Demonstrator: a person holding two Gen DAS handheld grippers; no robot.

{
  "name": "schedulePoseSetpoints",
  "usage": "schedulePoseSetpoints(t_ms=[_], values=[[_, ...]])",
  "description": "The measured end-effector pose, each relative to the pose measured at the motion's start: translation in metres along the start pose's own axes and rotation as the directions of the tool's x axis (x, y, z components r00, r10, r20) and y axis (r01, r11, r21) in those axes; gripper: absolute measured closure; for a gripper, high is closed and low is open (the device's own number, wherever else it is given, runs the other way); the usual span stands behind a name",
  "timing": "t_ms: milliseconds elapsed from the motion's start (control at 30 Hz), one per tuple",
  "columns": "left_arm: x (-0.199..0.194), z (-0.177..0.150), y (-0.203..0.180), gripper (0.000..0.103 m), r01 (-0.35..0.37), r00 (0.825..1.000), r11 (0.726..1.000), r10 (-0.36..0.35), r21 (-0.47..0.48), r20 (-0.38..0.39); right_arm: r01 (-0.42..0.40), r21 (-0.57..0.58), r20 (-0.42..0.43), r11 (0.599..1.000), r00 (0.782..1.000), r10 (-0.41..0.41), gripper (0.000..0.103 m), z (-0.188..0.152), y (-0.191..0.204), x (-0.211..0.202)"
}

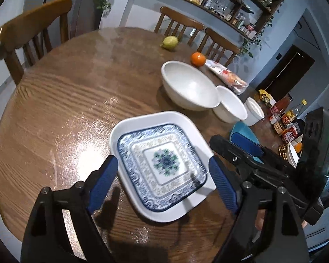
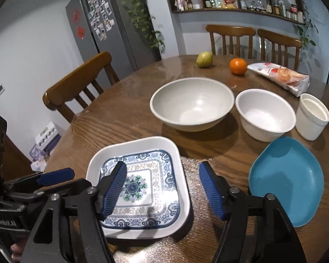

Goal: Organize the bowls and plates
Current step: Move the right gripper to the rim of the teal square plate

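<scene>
A blue-patterned square plate [image 1: 163, 167] [image 2: 142, 188] lies nested in a larger white square plate [image 1: 129, 129] [image 2: 182, 153] on the round wooden table. My left gripper [image 1: 164, 184] is open, its fingers on either side of the stacked plates, above them. My right gripper [image 2: 162, 191] is open and empty, over the right edge of the plates; it also shows in the left wrist view [image 1: 247, 146]. A teal plate [image 2: 287, 186] [image 1: 243, 129] lies to the right. Behind stand a large white bowl [image 2: 193, 104] [image 1: 189, 86], a smaller white bowl [image 2: 265, 115] [image 1: 231, 107] and a white cup [image 2: 312, 116] [image 1: 254, 111].
A pear [image 2: 205, 59], an orange [image 2: 238, 66] and a snack packet [image 2: 280, 74] lie at the table's far side. Wooden chairs [image 2: 81, 81] stand around the table. Bottles and packets [image 1: 285, 120] crowd its right edge. A fridge [image 2: 103, 26] stands behind.
</scene>
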State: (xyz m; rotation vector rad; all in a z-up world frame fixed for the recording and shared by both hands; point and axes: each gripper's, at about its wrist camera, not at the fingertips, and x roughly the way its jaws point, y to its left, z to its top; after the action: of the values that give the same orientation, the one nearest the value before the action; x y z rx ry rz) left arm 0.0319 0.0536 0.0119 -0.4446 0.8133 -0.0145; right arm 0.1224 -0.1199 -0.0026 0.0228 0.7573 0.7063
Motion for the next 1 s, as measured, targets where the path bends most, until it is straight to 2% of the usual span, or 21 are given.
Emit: schedulePoseSetpoints(t_ms=[100,200,400,467,533,833,1000], values=[[0.0,0.004,-0.012,0.018,0.003,1.0,0.999,-0.003,0.032,0.013,0.003,0.021,0.028,1.0,1.0,-0.004,0.029,0.002,-0.01,-0.009],[0.005,0.007,-0.027,0.017,0.01,1.0,0.998,-0.01,0.06,0.01,0.016,0.064,0.061,0.998,0.998,-0.02,0.023,0.005,-0.027,-0.019],[0.019,0.014,-0.062,0.016,0.026,1.0,0.992,-0.025,0.121,-0.007,0.035,0.137,0.105,0.99,0.993,-0.05,0.021,0.007,-0.061,-0.036],[0.024,0.015,-0.074,0.01,0.033,0.999,0.989,-0.031,0.141,-0.011,0.045,0.156,0.116,0.987,0.991,-0.063,0.019,0.006,-0.074,-0.041],[0.028,0.016,-0.085,0.004,0.038,0.999,0.987,-0.036,0.159,-0.012,0.06,0.176,0.123,0.983,0.989,-0.083,0.018,0.005,-0.087,-0.046],[0.058,0.022,-0.132,0.003,0.05,0.998,0.975,-0.042,0.215,-0.04,0.093,0.27,0.143,0.958,0.98,-0.135,0.017,0.001,-0.136,-0.065],[0.077,0.021,-0.146,0.003,0.041,0.997,0.977,-0.026,0.208,-0.072,0.114,0.312,0.116,0.943,0.981,-0.157,0.016,-0.001,-0.155,-0.064]])
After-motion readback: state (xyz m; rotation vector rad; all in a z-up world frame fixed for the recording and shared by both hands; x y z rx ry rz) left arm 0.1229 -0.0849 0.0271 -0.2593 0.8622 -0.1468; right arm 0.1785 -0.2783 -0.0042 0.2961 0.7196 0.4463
